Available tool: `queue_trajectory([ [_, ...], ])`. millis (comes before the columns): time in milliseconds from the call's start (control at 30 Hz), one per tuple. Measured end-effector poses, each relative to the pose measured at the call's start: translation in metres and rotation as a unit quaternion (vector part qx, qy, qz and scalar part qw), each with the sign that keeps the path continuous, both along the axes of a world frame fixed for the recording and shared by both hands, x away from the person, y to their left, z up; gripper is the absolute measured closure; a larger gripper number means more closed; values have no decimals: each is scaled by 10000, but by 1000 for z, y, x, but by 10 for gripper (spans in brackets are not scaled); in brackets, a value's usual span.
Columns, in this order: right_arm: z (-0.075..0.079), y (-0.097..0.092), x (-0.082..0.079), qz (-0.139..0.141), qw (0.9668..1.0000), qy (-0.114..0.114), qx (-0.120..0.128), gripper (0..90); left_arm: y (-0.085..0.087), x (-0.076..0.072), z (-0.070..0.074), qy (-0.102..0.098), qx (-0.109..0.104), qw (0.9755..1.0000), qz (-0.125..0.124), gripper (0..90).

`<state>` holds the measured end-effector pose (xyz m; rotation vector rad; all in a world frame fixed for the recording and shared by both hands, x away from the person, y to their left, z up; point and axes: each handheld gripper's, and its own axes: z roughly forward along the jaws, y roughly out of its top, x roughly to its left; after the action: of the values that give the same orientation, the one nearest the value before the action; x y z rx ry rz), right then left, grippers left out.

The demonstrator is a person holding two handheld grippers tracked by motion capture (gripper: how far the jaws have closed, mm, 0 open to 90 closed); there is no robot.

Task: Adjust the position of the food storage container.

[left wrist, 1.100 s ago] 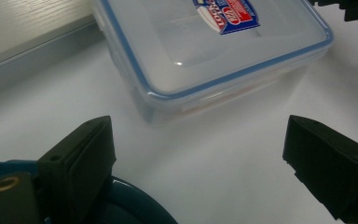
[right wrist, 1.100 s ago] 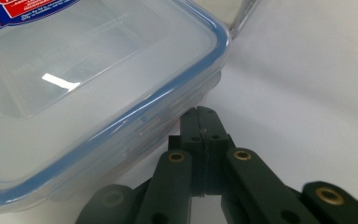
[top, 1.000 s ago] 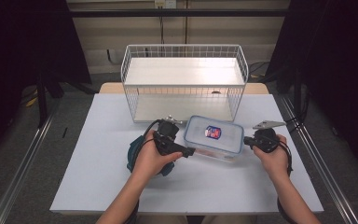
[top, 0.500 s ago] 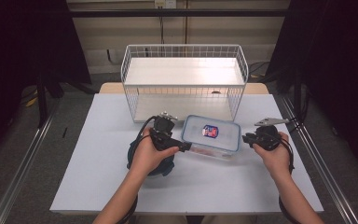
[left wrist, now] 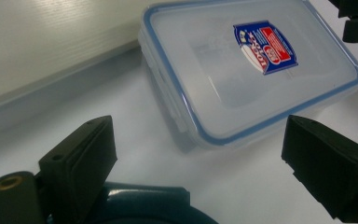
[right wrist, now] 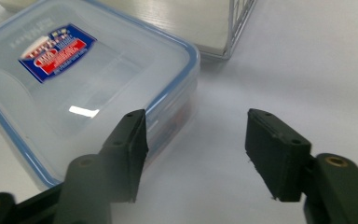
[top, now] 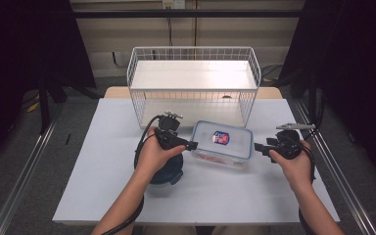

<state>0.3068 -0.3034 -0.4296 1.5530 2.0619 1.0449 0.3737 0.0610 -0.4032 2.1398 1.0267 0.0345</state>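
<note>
Since the earlier frames the left gripper (top: 192, 145) has slid leftward with its hand, off the clear rectangular plastic container with the blue-rimmed lid (top: 222, 144), and the right gripper (top: 257, 146) has just been opening its jaws, which now stand apart with nothing between them. Nearest the person, a dark teal round lidded box (top: 169, 172) sits under the left hand. Left jaws gape wide, empty, aimed at the container's short end; the right gripper stands just beside the opposite end. A blue-and-red label (left wrist: 265, 46) on the lid carries writing too small to read. Its long axis runs left to right, slightly skewed, on the white table (top: 103, 186). Behind stands a white wire basket (top: 194, 83).
</note>
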Motion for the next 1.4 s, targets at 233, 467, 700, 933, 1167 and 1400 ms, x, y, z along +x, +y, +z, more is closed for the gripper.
queue_trajectory([
  [233,4,0,1,-155,9980,144,596,235,-3,10,3,38,-25,10000,-56,99],
  [467,6,1,2,-207,9928,246,1151,200,-5,20,-2,205,-204,9995,95,102],
  [700,4,6,6,-254,9863,426,1571,194,-5,31,-8,425,-312,9986,47,109],
  [933,-1,8,8,-230,9772,666,2001,241,-7,39,-14,651,-441,9969,77,122],
  [1167,-10,7,9,-317,9750,903,2007,302,-11,44,-25,837,-518,9950,153,144],
  [1400,-18,8,9,-316,9730,1028,2043,332,-15,49,-32,1026,-501,9934,123,226],
])
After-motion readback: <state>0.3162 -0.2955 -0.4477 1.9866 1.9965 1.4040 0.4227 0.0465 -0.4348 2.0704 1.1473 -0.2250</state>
